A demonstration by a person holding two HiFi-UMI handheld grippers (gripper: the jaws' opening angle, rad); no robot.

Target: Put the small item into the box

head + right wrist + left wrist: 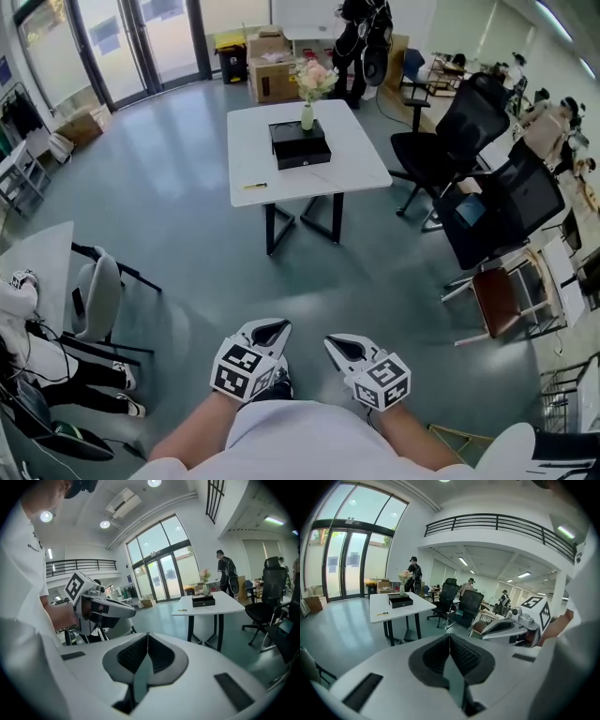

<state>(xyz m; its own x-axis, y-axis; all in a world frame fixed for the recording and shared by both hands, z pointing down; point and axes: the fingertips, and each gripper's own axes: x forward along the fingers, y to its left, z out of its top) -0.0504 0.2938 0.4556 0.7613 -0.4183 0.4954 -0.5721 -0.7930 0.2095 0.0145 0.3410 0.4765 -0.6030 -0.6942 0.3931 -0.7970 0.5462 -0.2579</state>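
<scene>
The left gripper and right gripper are hovering at the waist, jaws pressed together, empty. The small yellow item is lying by the table edge (apart from the black box); a clumsy pinch could be flicking it off.

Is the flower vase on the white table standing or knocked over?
Standing: the small pale vase rises straight from the white square table, pink flowers on top.

Black box and yellow item lie apart on table.
</scene>
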